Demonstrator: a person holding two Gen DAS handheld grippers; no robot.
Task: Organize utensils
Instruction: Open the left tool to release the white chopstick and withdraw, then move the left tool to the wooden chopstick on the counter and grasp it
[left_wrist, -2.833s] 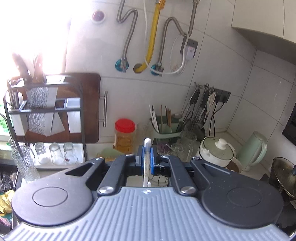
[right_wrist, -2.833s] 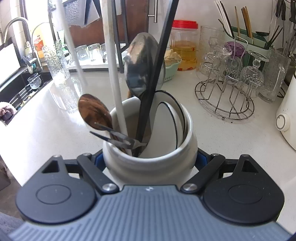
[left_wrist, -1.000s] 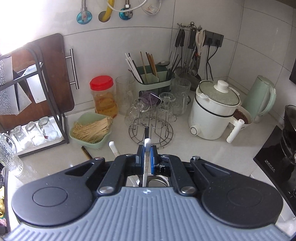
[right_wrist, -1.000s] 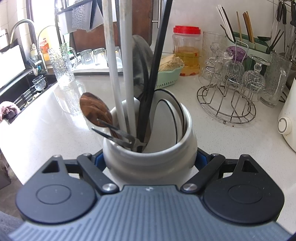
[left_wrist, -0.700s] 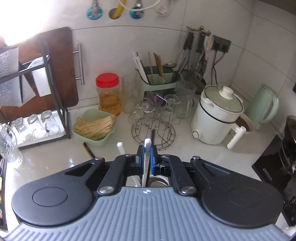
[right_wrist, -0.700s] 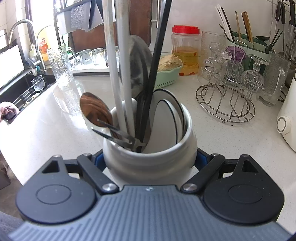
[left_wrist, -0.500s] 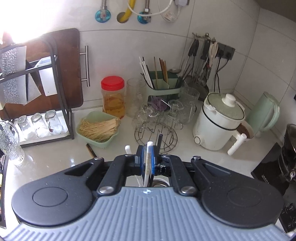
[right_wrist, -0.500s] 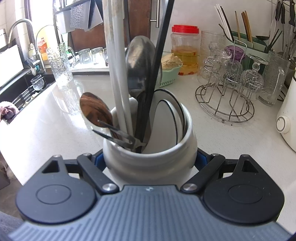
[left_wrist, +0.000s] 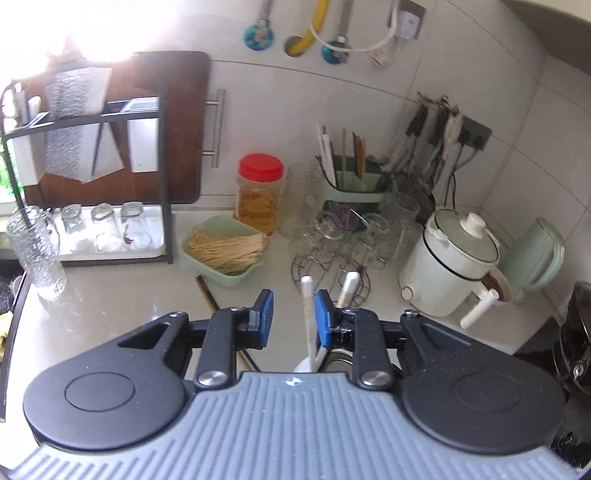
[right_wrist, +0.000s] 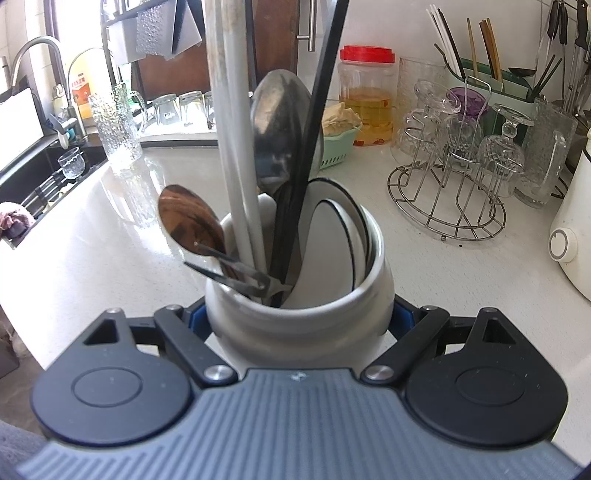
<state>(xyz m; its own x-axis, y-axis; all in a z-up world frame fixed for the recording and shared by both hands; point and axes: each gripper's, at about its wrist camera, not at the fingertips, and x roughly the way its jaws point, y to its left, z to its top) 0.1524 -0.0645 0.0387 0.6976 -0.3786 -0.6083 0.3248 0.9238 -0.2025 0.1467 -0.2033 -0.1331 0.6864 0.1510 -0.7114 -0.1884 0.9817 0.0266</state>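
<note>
Utensils are gathered in the round white ceramic holder (right_wrist: 295, 317), which stands on the pale stone surface (right_wrist: 461, 280) at the near edge, between the pads of the right claw (right_wrist: 297, 321). That claw is closed on the body of the holder and keeps it steady. Inside it I see two long white handles (right_wrist: 236, 155), a black stick-shaped handle (right_wrist: 314, 129), a big steel spoon (right_wrist: 284, 133) with its bowl up, a brown shiny spoon (right_wrist: 188, 218) that leans to the left, and white spoons with a dark rim (right_wrist: 332, 236) on the right side.

In the left wrist view, the left claw (left_wrist: 291, 314) is opening. One thin white handle (left_wrist: 308, 314) stands between its blue pads (left_wrist: 323, 317), very close to the right pad, while the left pad is clearly apart from it. I cannot tell if the right pad touches it. A second white handle (left_wrist: 349, 288) rises just right of the claw.

My judgement is that the step in hand is the release of this white utensil into the holder. The next move, I think, asks the left claw to come away upward without catching the handle, and then to go for another loose piece, perhaps the dark stick (left_wrist: 207, 293) lying on the surface near the green basket of noodles (left_wrist: 225, 251). The right claw should keep its hold.
</note>
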